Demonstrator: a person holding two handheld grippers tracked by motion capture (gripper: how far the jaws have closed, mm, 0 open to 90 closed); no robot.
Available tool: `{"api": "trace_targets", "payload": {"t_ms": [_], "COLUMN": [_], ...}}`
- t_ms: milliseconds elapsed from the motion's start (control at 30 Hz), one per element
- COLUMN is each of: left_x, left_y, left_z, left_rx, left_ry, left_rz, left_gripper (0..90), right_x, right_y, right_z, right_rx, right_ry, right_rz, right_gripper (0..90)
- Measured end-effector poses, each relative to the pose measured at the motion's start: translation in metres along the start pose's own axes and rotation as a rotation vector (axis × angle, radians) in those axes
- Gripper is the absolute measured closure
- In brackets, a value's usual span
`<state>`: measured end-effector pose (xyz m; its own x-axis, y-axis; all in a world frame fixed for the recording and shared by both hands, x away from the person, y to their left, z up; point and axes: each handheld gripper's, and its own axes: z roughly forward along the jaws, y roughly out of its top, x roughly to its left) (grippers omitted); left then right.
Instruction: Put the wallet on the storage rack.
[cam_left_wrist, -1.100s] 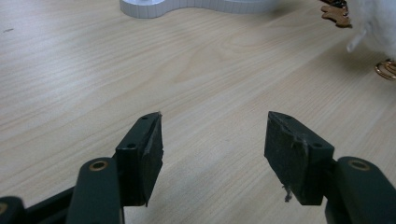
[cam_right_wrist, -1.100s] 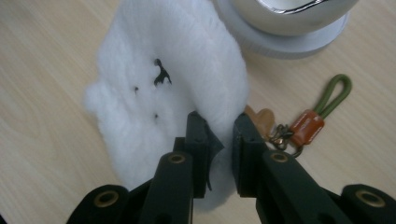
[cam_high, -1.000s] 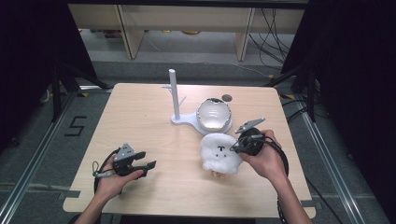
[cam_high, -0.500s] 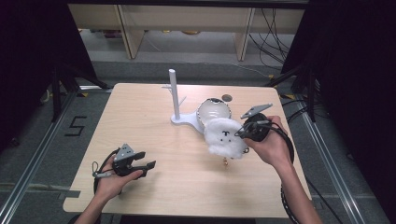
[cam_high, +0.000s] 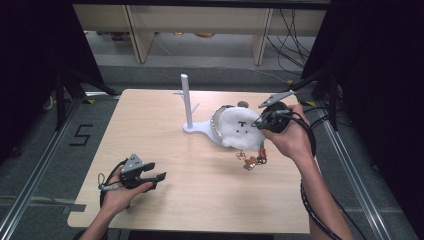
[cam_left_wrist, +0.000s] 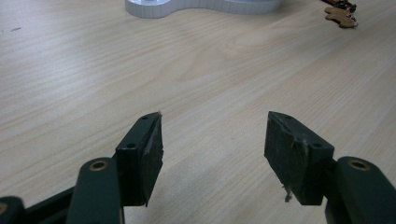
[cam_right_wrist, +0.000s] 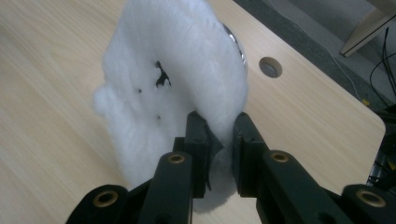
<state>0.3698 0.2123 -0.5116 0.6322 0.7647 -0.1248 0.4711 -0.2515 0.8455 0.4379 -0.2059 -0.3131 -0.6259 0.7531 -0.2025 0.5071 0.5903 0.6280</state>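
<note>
Right fingers: the right gripper (cam_right_wrist: 219, 140) has its jaws pinched on the edge of a white plush toy (cam_right_wrist: 173, 88) — fluff bulges between and around the pads.
Left fingers: the left gripper (cam_left_wrist: 212, 154) stands with jaws spread wide, nothing but bare wood between them.
Toy's place: in the high view the white plush toy (cam_high: 241, 128) hangs off the table (cam_high: 150, 130), carried in front of the white stand (cam_high: 192, 112) and its round metal-rimmed dish (cam_high: 218, 124); a small chain of brown charms (cam_high: 250, 160) dangles beneath it, at or just above the wood.
Right hand: raised over the table's right half, gripper pointing toward the stand.
Left hand: resting low at the near left corner with the left gripper (cam_high: 136, 172), well apart from everything else.
Done, as it looks: the toy is gripped and off the wood.
Left to do, as I judge: carrying it on and setting it down or hanging it — likely at the stand, with its upright post and short peg; which exactly, I cannot tell. The left gripper has no part yet.
</note>
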Motion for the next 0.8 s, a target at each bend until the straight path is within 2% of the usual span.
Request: {"api": "trace_targets", "payload": {"t_ms": [67, 233, 500, 800], "left_x": [0.000, 0.001, 0.001, 0.001], "left_y": [0.000, 0.000, -0.001, -0.001], "left_z": [0.000, 0.000, -0.001, -0.001], "left_rx": [0.000, 0.001, 0.001, 0.002], "left_ry": [0.000, 0.004, 0.004, 0.006], "left_rz": [0.003, -0.002, -0.005, -0.009], "left_gripper": [36.4, 36.4, 36.3, 36.4], "right_x": [-0.002, -0.004, -0.009, -0.018], "right_y": [0.007, 0.015, 0.029, 0.043], "right_z": [-0.001, 0.002, 0.011, 0.014], "right_rx": [-0.005, -0.008, 0.017, 0.002], "right_ry": [-0.017, -0.015, -0.027, -0.040], "right_rz": [0.010, 0.002, -0.036, -0.029], "right_gripper": [79.8, 79.8, 79.7, 79.7]}}
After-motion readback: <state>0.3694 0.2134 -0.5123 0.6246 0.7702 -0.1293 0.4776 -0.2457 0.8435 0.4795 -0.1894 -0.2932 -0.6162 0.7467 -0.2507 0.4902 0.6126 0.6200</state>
